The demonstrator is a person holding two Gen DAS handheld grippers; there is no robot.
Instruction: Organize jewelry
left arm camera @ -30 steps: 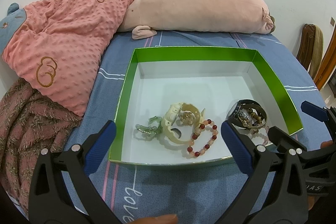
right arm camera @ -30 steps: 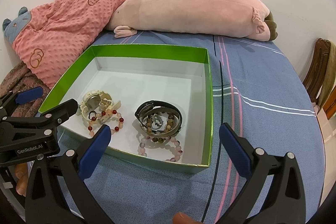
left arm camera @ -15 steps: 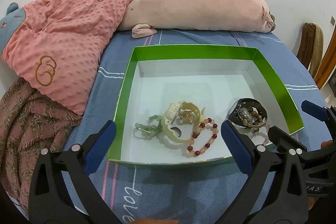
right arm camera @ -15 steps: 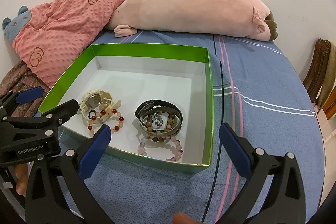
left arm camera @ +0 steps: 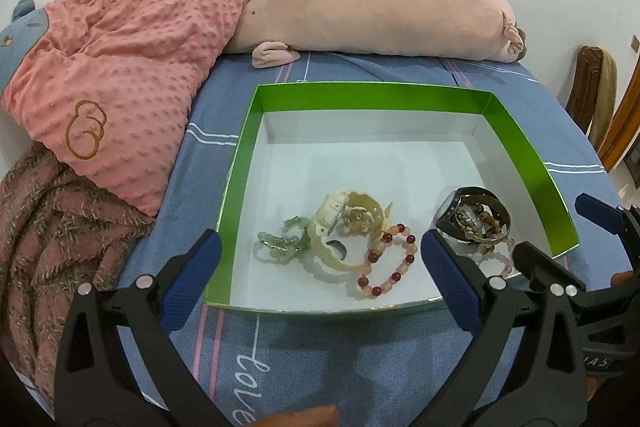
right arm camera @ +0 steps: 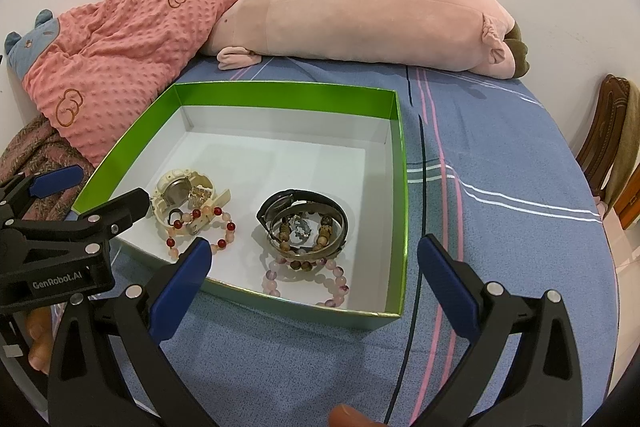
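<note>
A: Left wrist view, nearest first: the left gripper (left arm camera: 320, 263) hangs over the blue sheet (left arm camera: 320, 359) at the near wall of the box (left arm camera: 320, 309), fingers spread wide and holding nothing.

B: And the other?

A: The right gripper (right arm camera: 314, 261), just as wide and empty, hovers at the box's near right corner.

B: Where is the jewelry?

A: All inside, crowded toward the near wall. Just past the left fingers lies the red bracelet (left arm camera: 386, 261), touching the cream watch (left arm camera: 340, 227), with the green piece (left arm camera: 282, 239) to their left. Ahead of the right fingers sits the black watch (right arm camera: 302, 223), coiled around brown beads, partly over the pink bracelet (right arm camera: 308, 277).

B: Who is nearer what?

A: By my reading, left for the cream cluster, right for the black stack. The watches are curled into loops lying roughly flat, so no long axis shows; the cream watch's strap tail points right and away.

B: Beyond?

A: The far half of the box floor is bare, then a pink blanket (left arm camera: 120, 67) and plush (left arm camera: 372, 11) against the wall.
</note>
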